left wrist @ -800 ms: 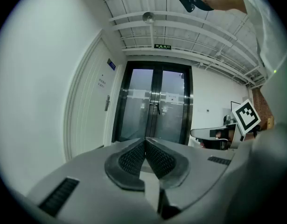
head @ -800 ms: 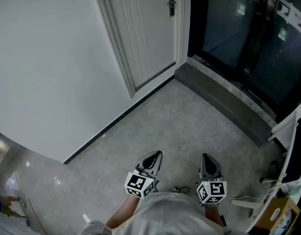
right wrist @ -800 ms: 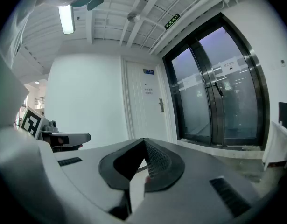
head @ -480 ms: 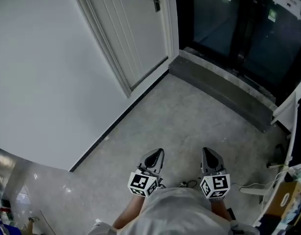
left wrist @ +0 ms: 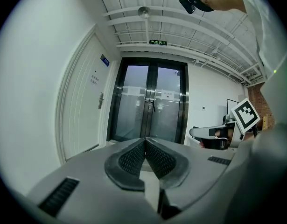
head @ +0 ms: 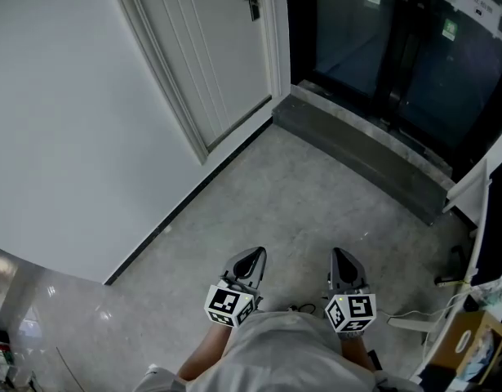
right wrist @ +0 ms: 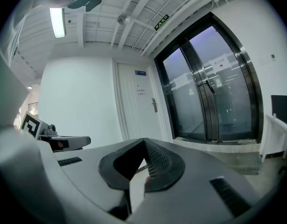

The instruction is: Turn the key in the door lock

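Note:
A white door (head: 218, 47) stands shut across the grey floor, with its dark lock plate and handle (head: 252, 0) high on the right edge. No key shows at this distance. My left gripper (head: 249, 261) and right gripper (head: 342, 261) are held low, side by side close to the body, and point toward the door from well short of it. In the left gripper view the left gripper (left wrist: 145, 139) has its pads meeting, with the lock (left wrist: 101, 100) far off. The right gripper (right wrist: 144, 140) is also shut, with nothing clearly held and the lock (right wrist: 154, 105) far ahead.
Dark glass double doors (head: 381, 39) stand right of the white door behind a raised grey threshold (head: 357, 158). A plain white wall (head: 71, 121) runs along the left. A cardboard box (head: 471, 341) and white furniture sit at the right edge. A thin cable (head: 304, 307) lies on the floor.
The head view has swung, so the door and its lock now sit further left in the picture. Both grippers stay low in front of the body, still shut.

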